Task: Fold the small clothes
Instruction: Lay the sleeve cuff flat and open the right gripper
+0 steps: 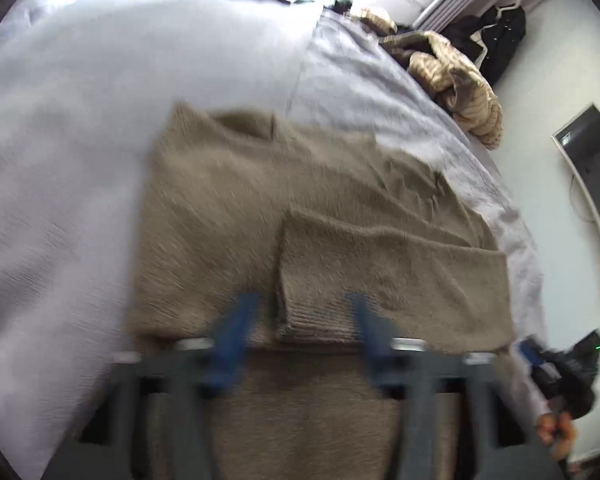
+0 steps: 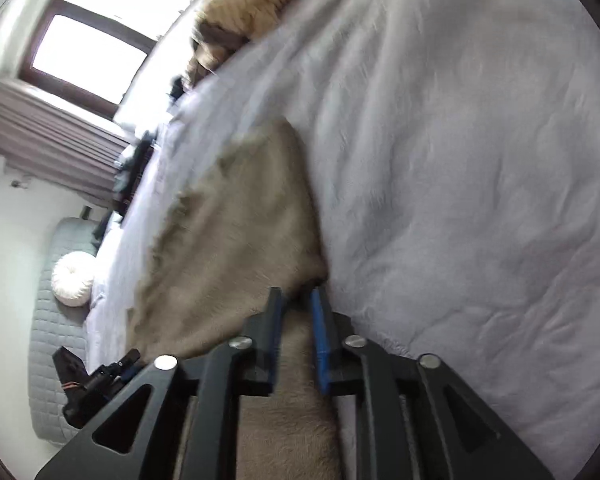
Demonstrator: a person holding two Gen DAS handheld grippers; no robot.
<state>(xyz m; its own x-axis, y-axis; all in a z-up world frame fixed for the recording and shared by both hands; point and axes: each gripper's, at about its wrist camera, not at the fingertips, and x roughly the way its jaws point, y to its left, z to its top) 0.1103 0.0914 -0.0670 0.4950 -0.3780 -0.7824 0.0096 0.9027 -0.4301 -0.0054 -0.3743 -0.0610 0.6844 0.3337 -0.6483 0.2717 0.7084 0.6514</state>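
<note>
A fuzzy taupe sweater point(image 1: 260, 208) lies spread on the pale bed cover point(image 1: 60, 140), with one sleeve point(image 1: 380, 276) folded across its body. My left gripper point(image 1: 304, 300) hovers over the sleeve cuff with its blue fingers wide apart and holding nothing. In the right wrist view my right gripper point(image 2: 298, 300) is shut on an edge of the same sweater point(image 2: 236, 232), and the cloth runs back between its fingers. The right gripper also shows in the left wrist view point(image 1: 556, 364) at the lower right edge.
A tan ribbed garment point(image 1: 456, 76) is heaped at the far side of the bed. Dark clothes point(image 1: 492, 36) hang by the wall, near a wall screen point(image 1: 592, 168). A grey mat with a white round cushion point(image 2: 73, 278) lies on the floor below a window point(image 2: 100, 28).
</note>
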